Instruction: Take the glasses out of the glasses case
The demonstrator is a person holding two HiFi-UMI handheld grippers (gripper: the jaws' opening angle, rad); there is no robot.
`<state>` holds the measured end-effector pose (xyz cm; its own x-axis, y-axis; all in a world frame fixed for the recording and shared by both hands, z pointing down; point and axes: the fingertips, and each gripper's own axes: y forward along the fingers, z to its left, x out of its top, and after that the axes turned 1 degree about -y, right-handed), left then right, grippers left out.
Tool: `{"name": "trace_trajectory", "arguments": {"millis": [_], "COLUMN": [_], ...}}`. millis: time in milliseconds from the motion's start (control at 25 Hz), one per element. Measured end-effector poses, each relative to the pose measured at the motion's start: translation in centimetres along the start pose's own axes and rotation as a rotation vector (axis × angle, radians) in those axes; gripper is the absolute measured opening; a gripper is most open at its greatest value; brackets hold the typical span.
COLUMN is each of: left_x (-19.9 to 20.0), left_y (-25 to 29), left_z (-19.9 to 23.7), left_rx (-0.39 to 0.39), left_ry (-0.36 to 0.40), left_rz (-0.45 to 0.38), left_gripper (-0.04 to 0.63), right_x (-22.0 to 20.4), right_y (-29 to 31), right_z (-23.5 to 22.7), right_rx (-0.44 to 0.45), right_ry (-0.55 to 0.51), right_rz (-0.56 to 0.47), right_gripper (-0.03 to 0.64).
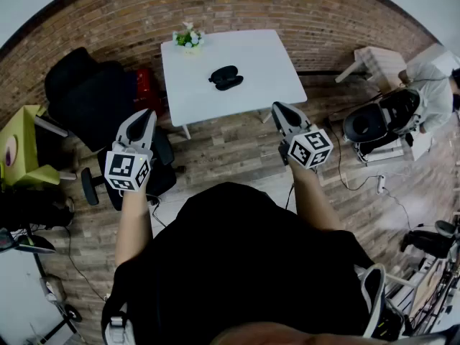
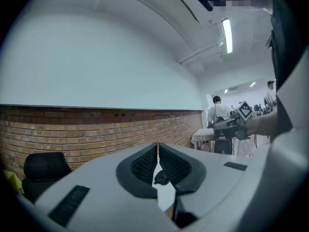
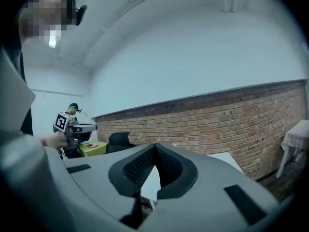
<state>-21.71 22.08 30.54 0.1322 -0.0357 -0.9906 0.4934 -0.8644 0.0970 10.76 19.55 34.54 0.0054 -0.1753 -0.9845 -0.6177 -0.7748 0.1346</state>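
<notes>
Presently, seen from the head camera, I hold both grippers in front of my body, well short of the white table (image 1: 208, 99). The glasses case (image 1: 226, 77), black, lies near the table's middle, well apart from both grippers; at this size I cannot tell whether it is open. A small pot of flowers (image 1: 188, 38) stands at the table's far left corner. Left gripper (image 1: 146, 115): jaws together at the tips, nothing between them. Right gripper (image 1: 277, 108): jaws likewise together and empty. A brick wall (image 1: 237, 6) runs behind the table; a black chair (image 1: 86, 92) stands to its left.
</notes>
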Motion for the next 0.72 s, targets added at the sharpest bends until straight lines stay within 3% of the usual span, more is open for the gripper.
{"name": "trace_trajectory", "arguments": {"millis": [720], "left_x": [-0.8], "left_y": [2.6], "left_z": [0.1], "left_rx": [-0.023], "left_ry": [0.01], "left_rz": [0.027], "left_gripper": [0.018], "right_x": [-1.5], "right_y": [2.1], "right_z": [-2.0], "right_rx": [-0.013], "right_ry": [0.026], "right_rz": [0.016], "right_gripper": [0.014]}}
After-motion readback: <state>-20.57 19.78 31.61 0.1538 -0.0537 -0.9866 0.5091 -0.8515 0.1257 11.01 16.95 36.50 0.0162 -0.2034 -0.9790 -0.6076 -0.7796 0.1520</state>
